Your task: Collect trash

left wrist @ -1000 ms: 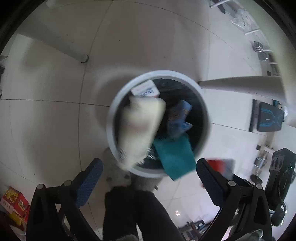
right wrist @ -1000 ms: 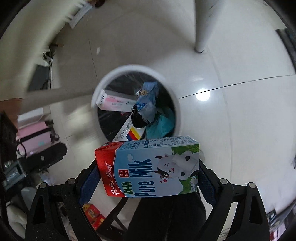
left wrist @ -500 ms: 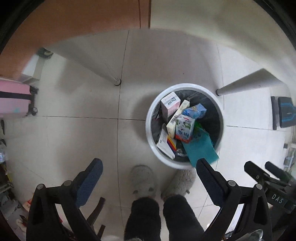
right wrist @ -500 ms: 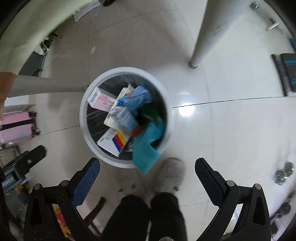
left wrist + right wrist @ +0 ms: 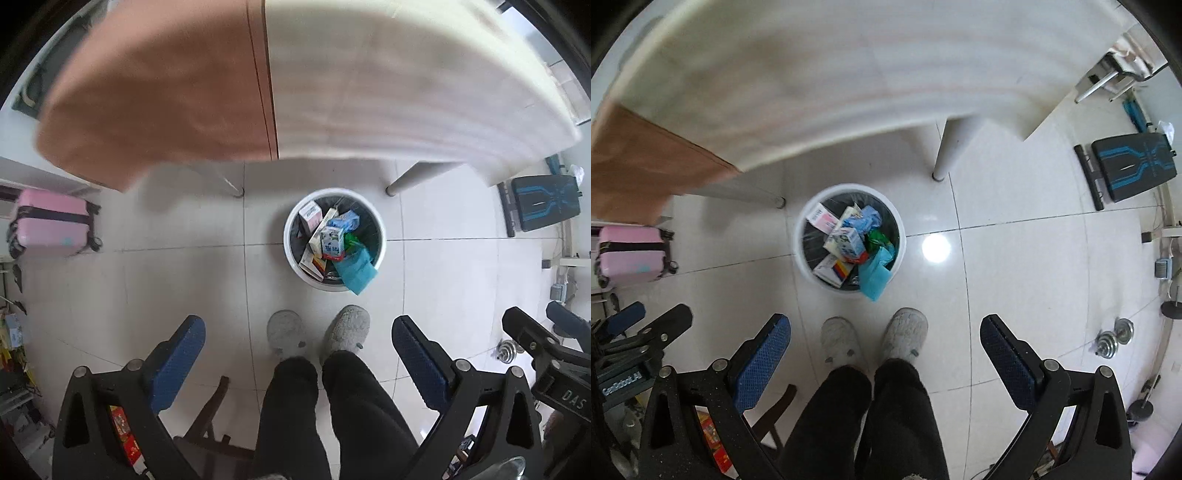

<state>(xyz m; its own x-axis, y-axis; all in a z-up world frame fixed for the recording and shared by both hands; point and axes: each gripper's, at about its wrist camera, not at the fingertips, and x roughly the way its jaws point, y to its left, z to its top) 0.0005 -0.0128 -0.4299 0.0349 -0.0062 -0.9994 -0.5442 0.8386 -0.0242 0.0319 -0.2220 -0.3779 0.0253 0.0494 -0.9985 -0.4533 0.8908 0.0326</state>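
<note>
A long table (image 5: 369, 92) filled the upper part of both views, part brown and part pale, its top showing nothing that could be made out through the blur. Below it stretched a white tiled floor (image 5: 1015, 258), and on the floor, just in front of the person's grey slippers (image 5: 345, 328), stood the white waste bin (image 5: 291, 254). The bin held the collected trash: a milk carton (image 5: 330, 240) on top, a pink-and-white box (image 5: 309, 216) toward the back, a crumpled blue wrapper (image 5: 345, 221), and a teal bag (image 5: 356, 271) that hung over the near rim.

The left gripper (image 5: 295, 363) hung high above the floor with its jaws spread wide and nothing between them. The right gripper (image 5: 884, 360) was likewise spread and empty, well apart from the bin.

Judging by this, the drop was done and the step in hand was to rise and look for more trash. To do it well, both grippers were best kept wide while turning toward the table, so any remaining item could be approached squarely. The draped teal bag seemed the one loose end; a nudge inward would keep it from slipping out onto the floor.
</note>
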